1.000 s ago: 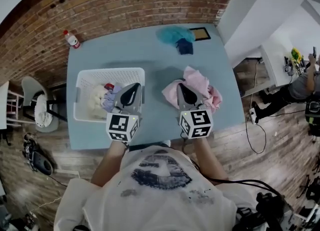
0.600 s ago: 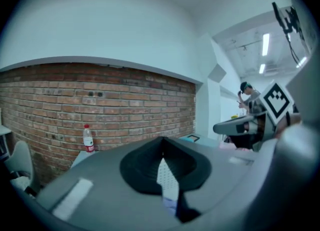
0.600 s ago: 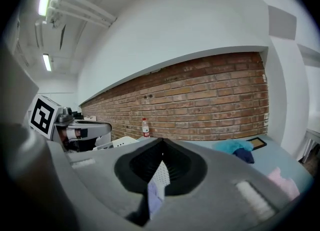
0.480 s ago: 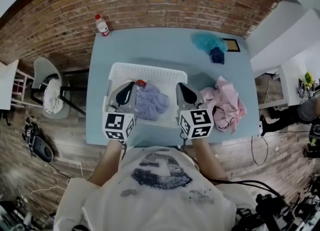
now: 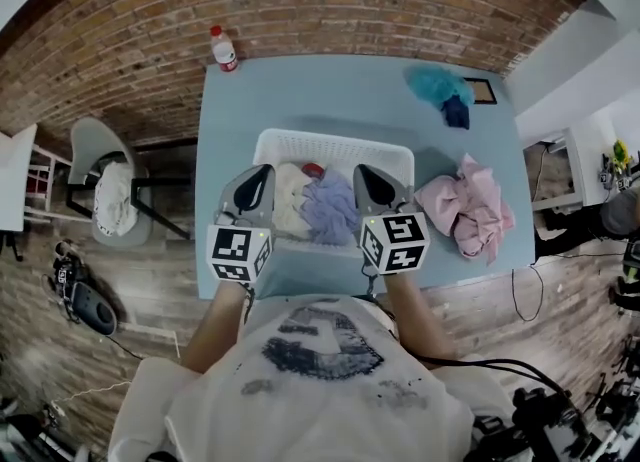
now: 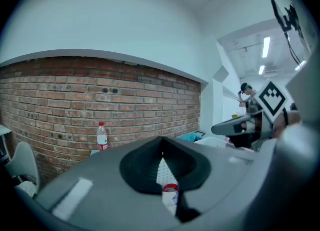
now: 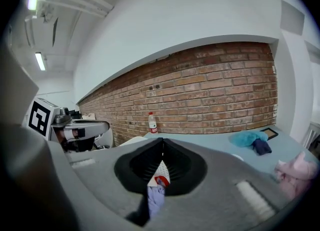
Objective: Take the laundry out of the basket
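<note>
Step judged: reach for next garment.
- Left claw (image 5: pixel 258 180) and right claw (image 5: pixel 368 178) were seen closed tight, nothing gripped, both held over near rim of basket (image 5: pixel 335 137).
- Laundry was seen inside basket: lilac cloth (image 5: pixel 328 212), white cloth (image 5: pixel 290 200).
- Pink pile (image 5: pixel 475 208) was already laid on tabletop (image 5: pixel 300 90), right of basket.
- Next, as judged: one claw to be opened, lowered onto lilac cloth, closed on fold.

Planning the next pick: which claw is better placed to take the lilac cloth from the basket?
Right, probably: the right claw is beside the lilac cloth; the left claw is nearer the white cloth.
</note>
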Motion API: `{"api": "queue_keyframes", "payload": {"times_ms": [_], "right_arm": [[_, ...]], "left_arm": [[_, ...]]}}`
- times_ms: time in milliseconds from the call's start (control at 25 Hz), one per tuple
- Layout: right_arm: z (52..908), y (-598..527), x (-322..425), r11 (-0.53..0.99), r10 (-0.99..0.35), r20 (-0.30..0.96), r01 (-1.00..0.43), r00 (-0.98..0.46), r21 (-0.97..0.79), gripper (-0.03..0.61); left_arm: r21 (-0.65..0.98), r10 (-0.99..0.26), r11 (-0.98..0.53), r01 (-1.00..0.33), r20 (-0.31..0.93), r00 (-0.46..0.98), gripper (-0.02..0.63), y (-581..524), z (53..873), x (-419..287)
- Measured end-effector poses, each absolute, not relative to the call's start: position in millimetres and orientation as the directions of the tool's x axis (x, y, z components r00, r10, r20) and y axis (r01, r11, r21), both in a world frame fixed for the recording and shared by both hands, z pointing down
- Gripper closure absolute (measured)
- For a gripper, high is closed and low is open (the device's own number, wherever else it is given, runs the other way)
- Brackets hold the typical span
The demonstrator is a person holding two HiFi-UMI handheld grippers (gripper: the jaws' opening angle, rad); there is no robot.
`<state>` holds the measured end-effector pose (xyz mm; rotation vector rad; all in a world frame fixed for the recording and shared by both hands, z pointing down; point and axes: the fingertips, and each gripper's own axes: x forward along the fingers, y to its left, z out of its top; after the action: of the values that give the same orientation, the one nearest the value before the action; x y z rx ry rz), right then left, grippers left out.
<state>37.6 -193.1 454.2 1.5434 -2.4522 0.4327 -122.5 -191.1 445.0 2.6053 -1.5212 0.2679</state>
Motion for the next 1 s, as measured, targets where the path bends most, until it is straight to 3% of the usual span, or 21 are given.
{"api": "queue_keyframes", "payload": {"times_ms": [520, 560, 640, 720, 800, 920, 1000], "right_arm": [[476, -193, 5, 0.401, -0.819, 0.389, -0.906, -0.422, -0.139, 0.567], [478, -194, 2, 0.415, -0.805, 0.402, -0.899, -0.436, -0.142, 0.511], [483, -197, -3, 0.445, -0.775, 0.428, -0.883, -0.465, -0.153, 0.499], [487, -200, -8, 0.476, -0.740, 0.456, -0.864, -0.494, -0.164, 0.438], [493, -204, -14, 0.508, -0.696, 0.490, -0.842, -0.525, -0.180, 0.354], [509, -208, -27, 0.558, -0.607, 0.560, -0.804, -0.564, -0.206, 0.154], [520, -210, -38, 0.586, -0.548, 0.593, -0.777, -0.590, -0.231, 0.096]], "left_arm": [[0.036, -0.828, -0.524, -0.851, 0.210, 0.519, 0.623, -194, 462, -153], [0.038, -0.828, -0.524, -0.851, 0.209, 0.520, 0.623, -194, 463, -154], [0.039, -0.827, -0.526, -0.850, 0.209, 0.522, 0.623, -197, 464, -156], [0.031, -0.825, -0.529, -0.848, 0.214, 0.523, 0.623, -199, 465, -158], [0.025, -0.823, -0.532, -0.846, 0.220, 0.524, 0.623, -201, 465, -160], [0.031, -0.822, -0.530, -0.848, 0.228, 0.522, 0.623, -206, 469, -164], [0.036, -0.821, -0.528, -0.849, 0.235, 0.521, 0.623, -211, 472, -165]]}}
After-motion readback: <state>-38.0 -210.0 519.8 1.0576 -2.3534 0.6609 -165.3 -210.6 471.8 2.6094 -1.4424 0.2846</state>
